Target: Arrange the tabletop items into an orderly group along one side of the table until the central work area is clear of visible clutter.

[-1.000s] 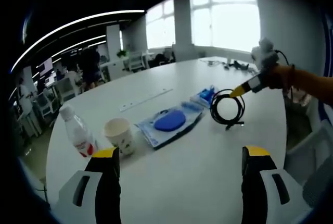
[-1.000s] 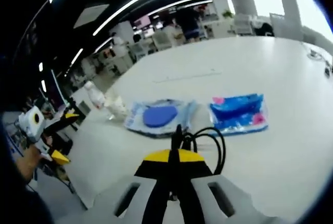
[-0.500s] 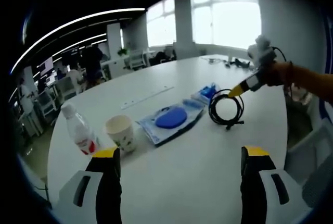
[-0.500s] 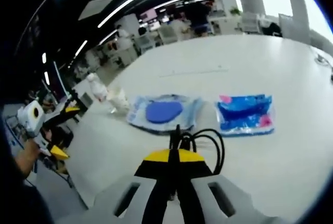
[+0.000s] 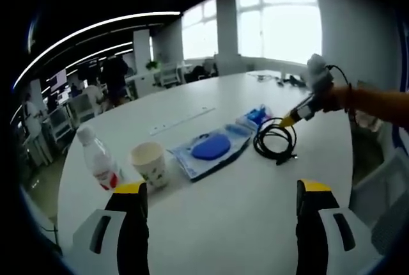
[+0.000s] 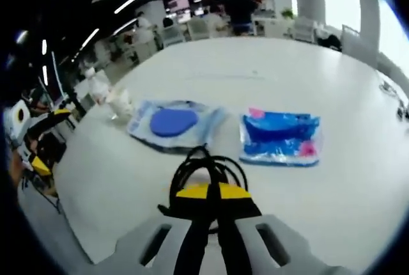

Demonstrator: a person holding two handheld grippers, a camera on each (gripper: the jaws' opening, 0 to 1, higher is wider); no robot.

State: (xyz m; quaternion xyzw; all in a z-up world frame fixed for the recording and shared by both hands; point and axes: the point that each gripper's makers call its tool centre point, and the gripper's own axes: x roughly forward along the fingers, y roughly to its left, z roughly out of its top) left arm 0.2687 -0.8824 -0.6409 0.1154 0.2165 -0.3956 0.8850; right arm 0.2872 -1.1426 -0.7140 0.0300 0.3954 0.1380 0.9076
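Right gripper view: right gripper point(image 6: 209, 192) clamped on black cable point(image 6: 206, 167); left gripper point(image 5: 217, 195) agape.

The left gripper view looks along its own widely parted fingers point(image 5: 131, 193), low over the white table point(image 5: 230, 224), toward the windows. A paper cup point(image 5: 149, 165) stands just beyond its left finger, and the right gripper point(image 5: 285, 120) appears far right. The right gripper view looks down steeply and close, its fingers point(image 6: 193, 192) together. Both views share the blue pouch point(image 5: 211, 147) point(image 6: 172, 123), the black cable point(image 5: 275, 141) point(image 6: 208, 163) and the table.
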